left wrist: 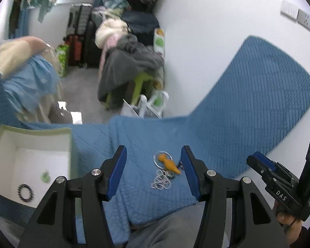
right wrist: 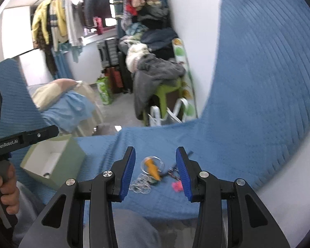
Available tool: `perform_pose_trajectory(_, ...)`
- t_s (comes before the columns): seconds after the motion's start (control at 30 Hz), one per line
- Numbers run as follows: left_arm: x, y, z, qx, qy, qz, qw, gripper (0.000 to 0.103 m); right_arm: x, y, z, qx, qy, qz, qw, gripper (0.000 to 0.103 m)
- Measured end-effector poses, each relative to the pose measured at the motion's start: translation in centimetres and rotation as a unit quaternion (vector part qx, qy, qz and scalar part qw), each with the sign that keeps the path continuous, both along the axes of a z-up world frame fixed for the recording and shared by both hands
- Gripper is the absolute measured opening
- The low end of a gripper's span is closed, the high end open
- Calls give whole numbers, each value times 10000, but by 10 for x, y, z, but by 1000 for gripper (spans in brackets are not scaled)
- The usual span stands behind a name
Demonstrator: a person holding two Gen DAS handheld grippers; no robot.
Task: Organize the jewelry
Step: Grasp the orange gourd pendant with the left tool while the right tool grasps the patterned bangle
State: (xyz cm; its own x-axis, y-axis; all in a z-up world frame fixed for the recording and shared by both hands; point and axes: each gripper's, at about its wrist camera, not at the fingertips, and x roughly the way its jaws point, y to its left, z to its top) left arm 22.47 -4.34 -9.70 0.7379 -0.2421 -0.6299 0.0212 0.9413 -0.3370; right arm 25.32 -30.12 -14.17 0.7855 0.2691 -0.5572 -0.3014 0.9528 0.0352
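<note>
Spread and empty: left gripper (left wrist: 154, 169) and right gripper (right wrist: 155, 170), over jewelry pile (left wrist: 165, 171) at lower centre; green box (left wrist: 31, 157) lower left.

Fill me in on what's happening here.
A person sits holding a gripper in each hand over a blue quilt. Both the left gripper and right gripper are open and empty, aimed at a small jewelry pile: an orange pendant, a clear ring and a silver chain. The green box to the left already holds a dark bead bracelet.
</note>
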Motion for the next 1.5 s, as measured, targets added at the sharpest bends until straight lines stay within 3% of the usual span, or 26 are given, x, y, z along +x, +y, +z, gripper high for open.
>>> perform_pose_trajectory(0.4,62,-47,-72,-531,955,-471,9929,53,40,-62,-69,-87,713,-314,9969,38)
perform_pose_trajectory(0.6,93,-57,-114,-732,1432,-538,9855,48,71,-67,-102,-86,1021,-273,9944,37)
perform_pose_trajectory(0.7,103,-60,-128,-790,1567,-530,9831,47,89,-67,-118,-55,1175,-270,9927,26)
perform_pose_trajectory(1.0,131,-70,-162,-959,1868,-602,9758,41,130,-66,-158,-69,1456,-267,9890,24)
perform_pose_trajectory(1.2,144,-84,-171,-713,1968,-766,9748,40,146,-63,-174,-166,1538,-224,9877,24)
perform_pose_trajectory(1.33,151,-88,-175,-639,2030,-860,9733,40,151,-60,-184,-298,1586,-213,9867,11)
perform_pose_trajectory(1.5,153,-99,-177,-387,2045,-996,9730,40,151,-64,-180,-334,1535,-291,9871,6)
